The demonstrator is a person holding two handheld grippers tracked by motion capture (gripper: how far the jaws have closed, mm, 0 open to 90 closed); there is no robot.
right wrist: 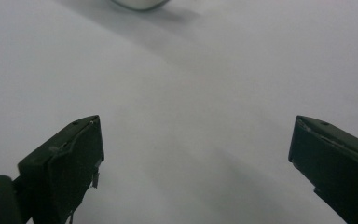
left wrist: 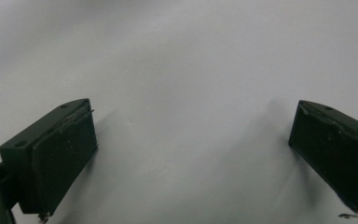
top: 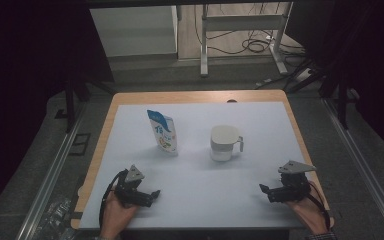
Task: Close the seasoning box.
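A person sits at the near edge of the table (top: 290, 112), a gripper in each hand, both resting low on the white sheet that covers most of the wooden top. The left gripper (top: 152, 194) lies at the near left, its tips turned toward the middle of the table; in the left gripper view its two black jaws stand wide apart with bare white surface between them, holding nothing. The right gripper (top: 264, 190) lies at the near right, its tips likewise turned inward, and the right gripper view shows its jaws spread just as wide and empty.

Farther out, toward the middle of the table, stand two things. A blue and white pouch (top: 163, 131) stands upright, left of centre, leaning slightly. To its right, a little apart from it, stands a white cup (top: 224, 142) with a lid and a handle that sticks out on its right side. Its lower edge just shows at the top of the right gripper view (right wrist: 140, 3), with its shadow falling across the sheet. Both things are well apart from the grippers, the pouch ahead of the left one and the cup roughly midway between the two.

Beyond the table, cables lie on the floor around the legs of a metal frame (top: 240, 22).
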